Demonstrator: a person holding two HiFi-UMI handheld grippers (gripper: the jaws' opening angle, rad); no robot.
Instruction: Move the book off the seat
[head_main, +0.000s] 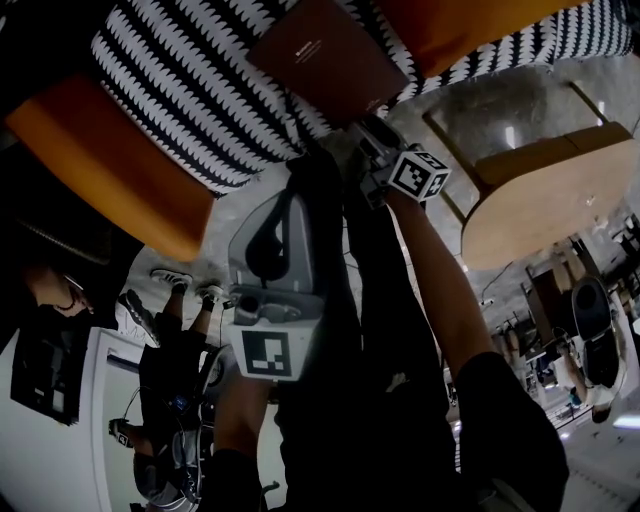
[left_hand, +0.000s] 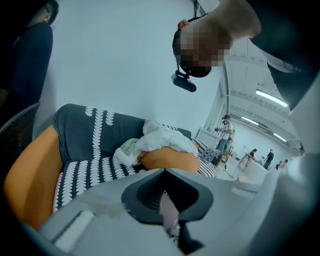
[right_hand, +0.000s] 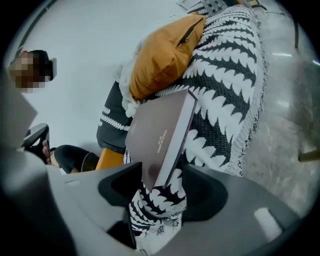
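The brown book (right_hand: 157, 132) lies flat on the black-and-white patterned seat (right_hand: 225, 85), just below an orange cushion (right_hand: 165, 52). The right tongs (right_hand: 160, 185) gape wide, the book's near corner between the jaws with the pads not pressing it. The left tongs (left_hand: 167, 200) are closed on nothing, apart from the book.

The book (right_hand: 160, 135) before me is a closed brown hardcover with small pale print on its cover. It lies flat on the seat (right_hand: 220, 100), which is draped in a black-and-white pattern. It sits near the seat's front edge, one corner pointing toward me.
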